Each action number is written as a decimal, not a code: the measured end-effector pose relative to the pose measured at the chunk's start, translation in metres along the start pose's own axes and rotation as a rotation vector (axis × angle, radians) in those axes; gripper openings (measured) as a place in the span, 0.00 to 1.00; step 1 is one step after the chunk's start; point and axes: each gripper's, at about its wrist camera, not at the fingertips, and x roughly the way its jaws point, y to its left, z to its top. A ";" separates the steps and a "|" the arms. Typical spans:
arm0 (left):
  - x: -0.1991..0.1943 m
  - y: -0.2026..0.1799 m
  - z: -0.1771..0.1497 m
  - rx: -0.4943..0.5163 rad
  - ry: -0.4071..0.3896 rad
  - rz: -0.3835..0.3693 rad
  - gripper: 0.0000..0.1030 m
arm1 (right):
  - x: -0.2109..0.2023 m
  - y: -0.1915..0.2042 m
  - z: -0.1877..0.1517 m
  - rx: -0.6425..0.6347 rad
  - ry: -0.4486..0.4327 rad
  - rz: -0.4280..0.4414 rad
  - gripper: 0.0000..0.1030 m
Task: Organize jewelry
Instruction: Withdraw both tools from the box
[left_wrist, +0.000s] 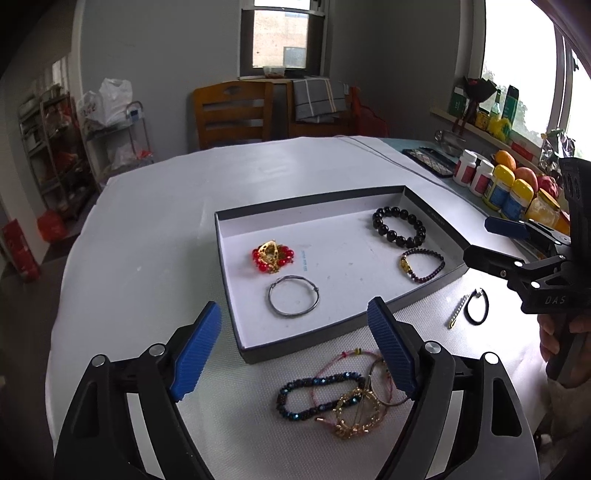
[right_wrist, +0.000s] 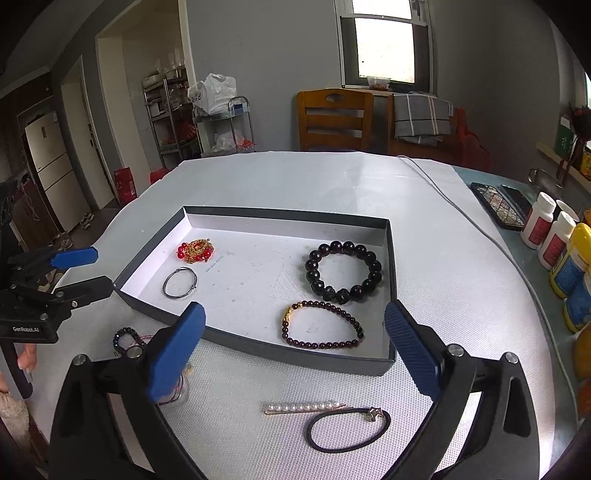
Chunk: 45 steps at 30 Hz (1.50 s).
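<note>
The loose pile of bracelets (left_wrist: 340, 398) lies on the white table cover just in front of the grey box (left_wrist: 243, 347), a blue beaded one (left_wrist: 295, 397) tangled with a gold chain (left_wrist: 354, 413) and thin pink cords (left_wrist: 347, 360). That knot is the trouble, I'd say: pinch one strand and the rest may drag along, or a cord may snag on the box's near wall and spill on the way in. Inside the box already sit a red-and-gold piece (left_wrist: 272, 255), a silver bangle (left_wrist: 294, 301), a black bead bracelet (left_wrist: 399, 226) and a dark purple one (left_wrist: 423, 265). Off to the right, a pearl hair clip (right_wrist: 303, 407) and a black hair tie (right_wrist: 349, 428) lie touching each other; thin and flat, the clip could slip from the pads.

The left gripper (left_wrist: 295, 350) hovers above the tangle, tilted down, fingers spread wide, holding nothing. The right gripper (right_wrist: 293, 350) hangs over the clip and tie, equally wide apart and empty.
</note>
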 end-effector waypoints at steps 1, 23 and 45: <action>-0.002 0.000 -0.001 0.001 -0.004 0.006 0.82 | -0.001 0.001 -0.001 -0.002 -0.002 -0.014 0.95; -0.021 -0.007 -0.046 0.048 0.015 0.022 0.86 | -0.043 -0.019 -0.048 0.087 -0.051 -0.181 0.95; 0.006 -0.043 -0.077 0.167 0.086 -0.095 0.83 | -0.032 -0.011 -0.089 -0.031 0.080 -0.078 0.95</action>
